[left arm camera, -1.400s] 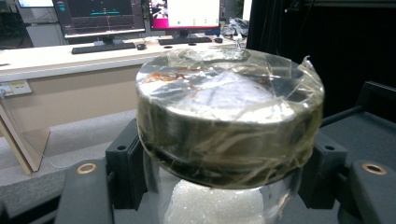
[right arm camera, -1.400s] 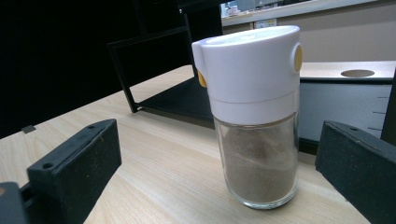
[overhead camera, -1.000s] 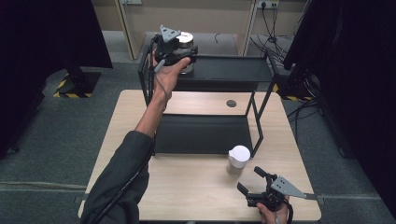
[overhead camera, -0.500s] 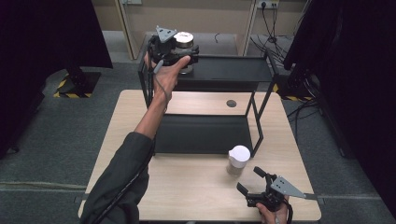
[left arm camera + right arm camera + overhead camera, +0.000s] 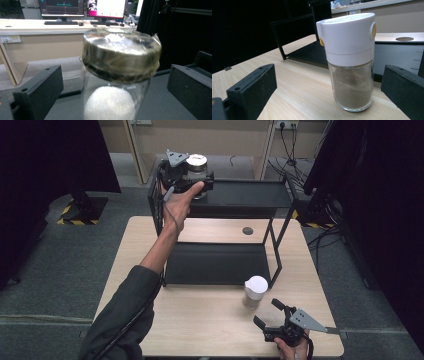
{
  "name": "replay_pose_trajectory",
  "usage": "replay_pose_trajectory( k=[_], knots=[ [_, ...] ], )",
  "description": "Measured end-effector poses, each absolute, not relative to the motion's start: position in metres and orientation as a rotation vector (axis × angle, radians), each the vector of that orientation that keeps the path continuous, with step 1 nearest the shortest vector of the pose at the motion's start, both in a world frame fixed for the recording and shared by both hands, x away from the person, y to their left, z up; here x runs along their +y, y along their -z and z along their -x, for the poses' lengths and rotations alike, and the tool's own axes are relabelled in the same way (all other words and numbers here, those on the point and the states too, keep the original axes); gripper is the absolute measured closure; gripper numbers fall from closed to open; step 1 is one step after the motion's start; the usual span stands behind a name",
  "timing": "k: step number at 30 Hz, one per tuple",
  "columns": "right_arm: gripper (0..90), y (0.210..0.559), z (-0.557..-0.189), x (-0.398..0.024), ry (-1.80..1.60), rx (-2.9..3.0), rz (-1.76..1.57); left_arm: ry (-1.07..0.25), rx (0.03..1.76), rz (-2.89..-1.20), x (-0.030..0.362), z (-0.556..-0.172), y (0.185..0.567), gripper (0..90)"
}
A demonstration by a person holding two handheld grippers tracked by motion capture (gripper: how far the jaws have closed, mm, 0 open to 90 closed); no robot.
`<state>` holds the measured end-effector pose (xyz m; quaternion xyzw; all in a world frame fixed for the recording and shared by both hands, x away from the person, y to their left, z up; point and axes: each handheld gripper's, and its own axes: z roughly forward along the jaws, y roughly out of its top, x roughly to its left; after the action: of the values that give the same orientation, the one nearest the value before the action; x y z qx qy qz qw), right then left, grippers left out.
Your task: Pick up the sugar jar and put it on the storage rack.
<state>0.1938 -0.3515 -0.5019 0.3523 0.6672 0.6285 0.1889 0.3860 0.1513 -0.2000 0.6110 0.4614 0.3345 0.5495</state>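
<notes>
High view: the left gripper (image 5: pixel 200 180) is held at the top shelf of the rack (image 5: pixel 250 195), where the jar (image 5: pixel 196 166) stands upright near the shelf's left end. In the left gripper view the jar (image 5: pixel 120 82) sits between the two jaws, which stand wide with a gap on either side, so it is released and not pinched. The jar is clear glass under a broad lid (image 5: pixel 120 50) wrapped in crinkled film, with a white mass in the bottom. It is judged stiff, smooth, breakable and fairly light. The glass wall below the lid looks like the best place to grip, since the film could slide under the pads and the lid overhangs the body. The right gripper (image 5: pixel 266 312) lies low in front of the rack, at the near right of the table (image 5: pixel 200 330). Its jaws are spread and hold nothing, and they point at the shaker (image 5: pixel 350 62), which stands just in front of the rack's right post. Compared with the earlier frames, the left jaws have just been opening around the jar, leaving it on the shelf. The left hand has barely shifted, and the right gripper and shaker have not moved.
</notes>
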Motion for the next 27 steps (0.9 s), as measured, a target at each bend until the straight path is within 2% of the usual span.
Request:
replay_pose_trajectory(
  k=[10,27],
  knots=[
    [0.7,0.502,-0.193,-0.351,-1.766,1.876,-0.989,-0.790,1.093,-1.449,0.150,-0.369,0.201,0.1],
    [0.7,0.502,-0.194,-0.351,-1.765,1.875,-0.992,-0.741,0.993,-1.469,0.156,-0.340,0.215,0.1]
  ],
)
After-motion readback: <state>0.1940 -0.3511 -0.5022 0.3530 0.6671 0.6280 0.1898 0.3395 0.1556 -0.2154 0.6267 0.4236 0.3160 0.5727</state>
